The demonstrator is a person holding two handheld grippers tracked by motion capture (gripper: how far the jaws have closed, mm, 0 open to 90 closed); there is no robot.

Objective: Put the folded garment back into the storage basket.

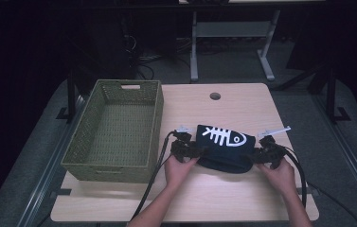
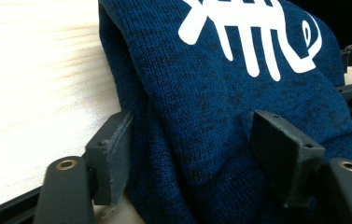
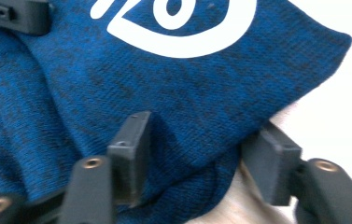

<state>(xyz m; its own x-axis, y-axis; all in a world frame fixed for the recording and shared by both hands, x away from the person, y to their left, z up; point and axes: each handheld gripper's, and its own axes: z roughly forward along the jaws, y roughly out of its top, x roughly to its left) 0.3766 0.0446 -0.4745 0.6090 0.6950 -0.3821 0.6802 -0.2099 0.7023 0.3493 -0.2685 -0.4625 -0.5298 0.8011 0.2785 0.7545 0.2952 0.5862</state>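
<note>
Two grippers pinch a folded blue cloth (image 1: 224, 146) on the table (image 1: 242, 198), right of the basket (image 1: 114, 130): left gripper (image 2: 201, 154) and right gripper (image 3: 197, 163) jaws half-closed on its ends (soft, light, floppy; grip bunched folds).

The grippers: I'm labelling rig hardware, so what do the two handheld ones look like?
Both the left gripper and right gripper are black, each with a thick black cable and a pale plate on top. Their jaws are dark flat pads on arms with brass-coloured rivets. No sleeves on the forearms in view.
</note>
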